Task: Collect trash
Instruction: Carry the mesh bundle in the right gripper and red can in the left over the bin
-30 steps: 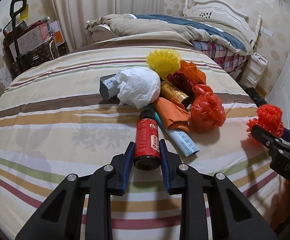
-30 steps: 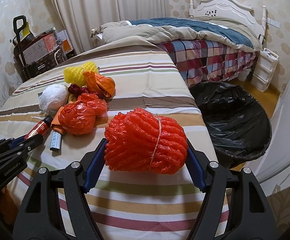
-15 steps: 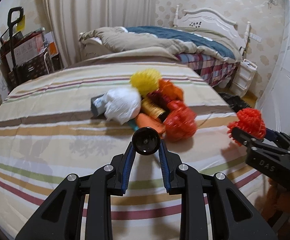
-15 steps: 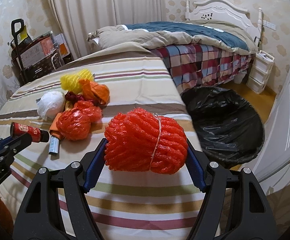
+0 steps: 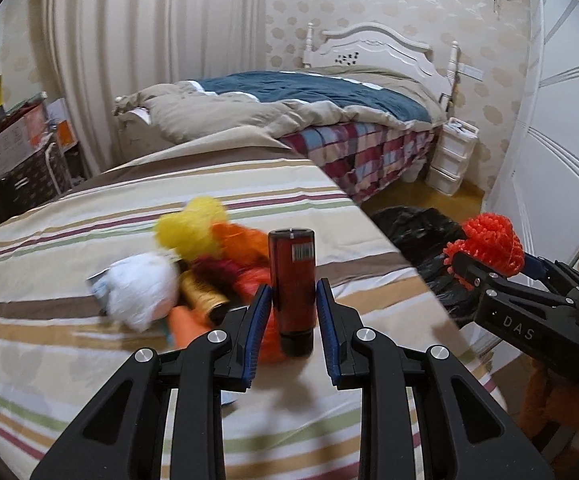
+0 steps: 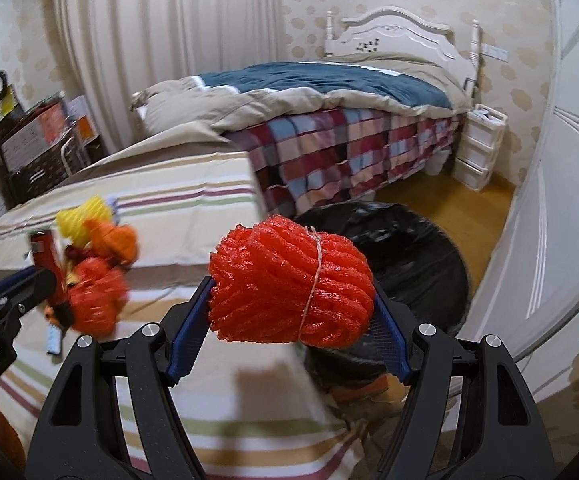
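My left gripper (image 5: 289, 322) is shut on a dark red bottle (image 5: 292, 280), held upright with its black cap down, above the striped bed. My right gripper (image 6: 289, 316) is shut on a red foam net bundle (image 6: 289, 280), at the bed's right edge near the black-lined trash bin (image 6: 409, 252). It also shows in the left wrist view (image 5: 489, 246). The trash pile on the bed holds a yellow net (image 5: 189, 228), a white bag (image 5: 141, 290), a gold can (image 5: 203, 296) and orange bags (image 6: 97, 300).
The striped bed (image 5: 49, 344) fills the foreground. A second bed with a plaid skirt (image 6: 349, 148) stands behind the bin. White drawers (image 6: 477, 152) stand at the far right, boxes and a cart (image 5: 13, 160) at the left. A white door (image 6: 569, 220) runs along the right.
My left gripper lifted the bottle off the bed, tipped it from lying to upright and swung right. My right gripper carried the red net right, toward the bin.
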The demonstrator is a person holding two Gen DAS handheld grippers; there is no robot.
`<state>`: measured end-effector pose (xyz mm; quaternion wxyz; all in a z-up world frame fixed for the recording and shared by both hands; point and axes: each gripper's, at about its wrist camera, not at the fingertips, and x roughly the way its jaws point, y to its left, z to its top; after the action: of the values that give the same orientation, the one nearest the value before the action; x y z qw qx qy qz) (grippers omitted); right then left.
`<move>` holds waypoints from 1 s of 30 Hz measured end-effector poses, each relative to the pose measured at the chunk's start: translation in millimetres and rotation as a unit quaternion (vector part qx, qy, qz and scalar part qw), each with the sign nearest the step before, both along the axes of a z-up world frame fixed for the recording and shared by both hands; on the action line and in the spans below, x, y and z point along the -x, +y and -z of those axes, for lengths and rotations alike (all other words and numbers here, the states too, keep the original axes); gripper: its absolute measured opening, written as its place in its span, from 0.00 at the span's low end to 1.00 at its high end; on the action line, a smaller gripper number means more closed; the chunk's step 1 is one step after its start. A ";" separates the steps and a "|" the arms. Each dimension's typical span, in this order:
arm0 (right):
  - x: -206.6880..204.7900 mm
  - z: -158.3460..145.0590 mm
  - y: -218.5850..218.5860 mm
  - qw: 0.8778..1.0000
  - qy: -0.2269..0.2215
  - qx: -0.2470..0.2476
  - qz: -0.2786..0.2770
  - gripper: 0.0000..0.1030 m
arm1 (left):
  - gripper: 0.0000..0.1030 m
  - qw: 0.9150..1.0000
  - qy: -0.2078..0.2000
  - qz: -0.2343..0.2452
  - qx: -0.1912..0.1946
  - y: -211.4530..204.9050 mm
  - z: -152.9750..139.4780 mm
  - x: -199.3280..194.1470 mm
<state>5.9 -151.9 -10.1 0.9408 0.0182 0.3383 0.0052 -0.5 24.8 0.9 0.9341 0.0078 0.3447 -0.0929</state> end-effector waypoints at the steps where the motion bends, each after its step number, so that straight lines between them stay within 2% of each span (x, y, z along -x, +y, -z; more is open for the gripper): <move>1: -2.2 0.2 -4.9 1.000 0.001 -0.004 0.005 0.69 | 0.26 1.000 0.002 0.001 -0.002 -2.6 1.8 -2.4; 7: -6.4 9.1 -13.5 1.000 0.010 -0.014 0.008 0.69 | 0.26 1.000 0.023 -0.005 0.000 -0.1 14.9 -2.5; 16: -3.9 11.3 -10.7 1.000 0.010 -0.022 0.003 0.69 | 0.26 1.000 0.008 -0.013 -0.003 4.1 6.1 2.6; 24: 0.3 5.0 -16.8 1.000 0.003 -0.021 0.009 0.69 | 0.26 1.000 -0.016 -0.003 -0.001 0.0 -9.5 9.2; 30: -1.1 3.5 -19.6 1.000 0.002 -0.018 0.014 0.69 | 0.26 1.000 -0.018 0.007 -0.004 -9.3 -12.4 3.5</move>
<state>7.0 -171.5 -13.6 0.9398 0.0398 0.3395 -0.0023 -4.0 15.4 13.3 0.9395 0.0154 0.3279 -0.0982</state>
